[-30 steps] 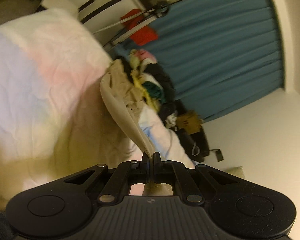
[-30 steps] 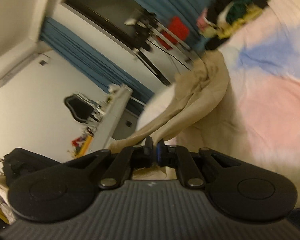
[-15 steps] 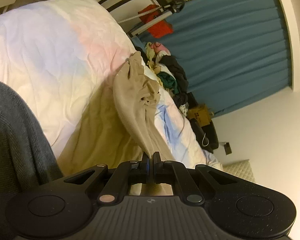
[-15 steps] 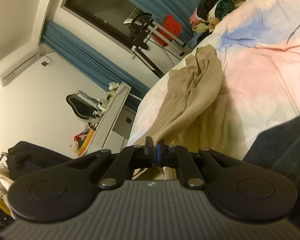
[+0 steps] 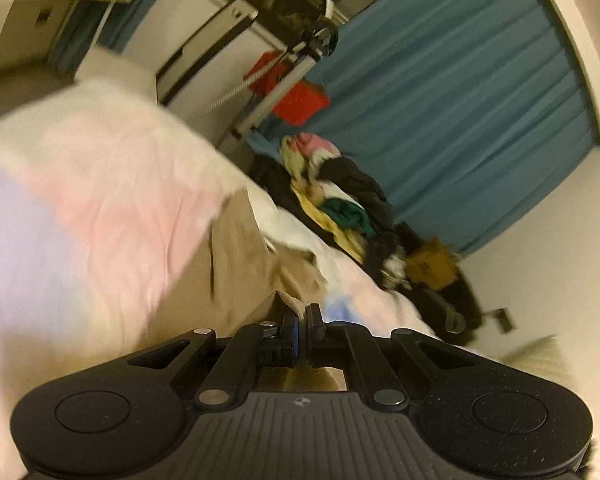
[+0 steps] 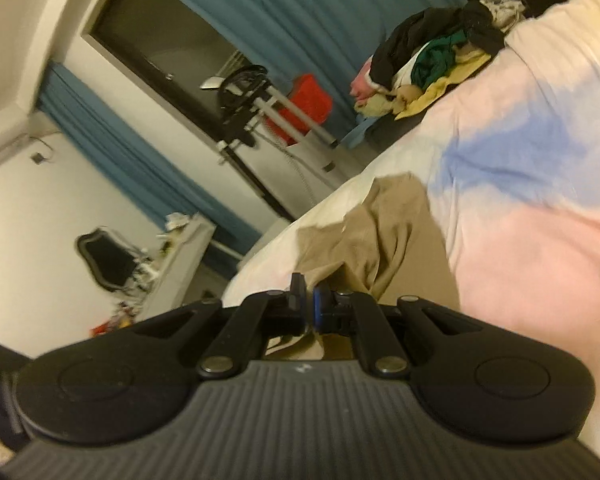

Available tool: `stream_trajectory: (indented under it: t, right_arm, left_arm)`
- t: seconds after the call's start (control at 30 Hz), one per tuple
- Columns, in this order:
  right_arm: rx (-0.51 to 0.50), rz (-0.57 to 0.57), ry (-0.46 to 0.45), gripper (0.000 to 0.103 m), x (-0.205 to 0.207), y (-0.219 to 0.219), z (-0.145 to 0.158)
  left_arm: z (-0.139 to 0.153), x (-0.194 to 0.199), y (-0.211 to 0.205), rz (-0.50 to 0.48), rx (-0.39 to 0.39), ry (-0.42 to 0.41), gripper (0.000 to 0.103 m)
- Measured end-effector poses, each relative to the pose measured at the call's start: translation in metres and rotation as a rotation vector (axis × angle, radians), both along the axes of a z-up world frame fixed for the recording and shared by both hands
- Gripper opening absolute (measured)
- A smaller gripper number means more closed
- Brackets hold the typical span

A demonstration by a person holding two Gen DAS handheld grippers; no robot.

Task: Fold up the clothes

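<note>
Lying flat on bed [image 6: 540, 208], tan garment [image 5: 244, 264] spreads toward 12 o'clock. L gripper [image 5: 300, 320] jaws pinch its near edge; R gripper [image 6: 309, 300] jaws likewise clamped on cloth. Clothes pile [image 6: 432, 64] at 1 o'clock, teal curtain [image 5: 460, 100] behind.

Tan garment [image 5: 244, 256] on a pastel pink, blue and yellow-blotched bedspread [image 5: 80, 200], teal curtains [image 5: 460, 100] behind.
</note>
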State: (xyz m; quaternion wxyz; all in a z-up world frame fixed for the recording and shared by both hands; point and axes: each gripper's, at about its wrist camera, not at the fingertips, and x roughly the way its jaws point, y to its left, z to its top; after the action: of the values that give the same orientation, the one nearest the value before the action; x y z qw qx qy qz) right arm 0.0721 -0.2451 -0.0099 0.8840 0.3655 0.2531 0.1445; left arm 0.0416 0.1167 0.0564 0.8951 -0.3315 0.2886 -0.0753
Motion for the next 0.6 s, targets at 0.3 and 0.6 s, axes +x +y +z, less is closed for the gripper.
stream_trajectory:
  t: [0.3, 0.6]
  right_arm:
    - [-0.158, 0.003, 0.007, 0.007, 0.095, 0.017, -0.069]
    - [-0.313, 0.056, 0.067, 0.007, 0.145, 0.037, -0.139]
  left_arm:
    - [-0.071, 0.096, -0.015, 0.006, 0.167, 0.009, 0.004]
    - [-0.144, 0.155, -0.025, -0.032, 0.323, 0.081, 0.005]
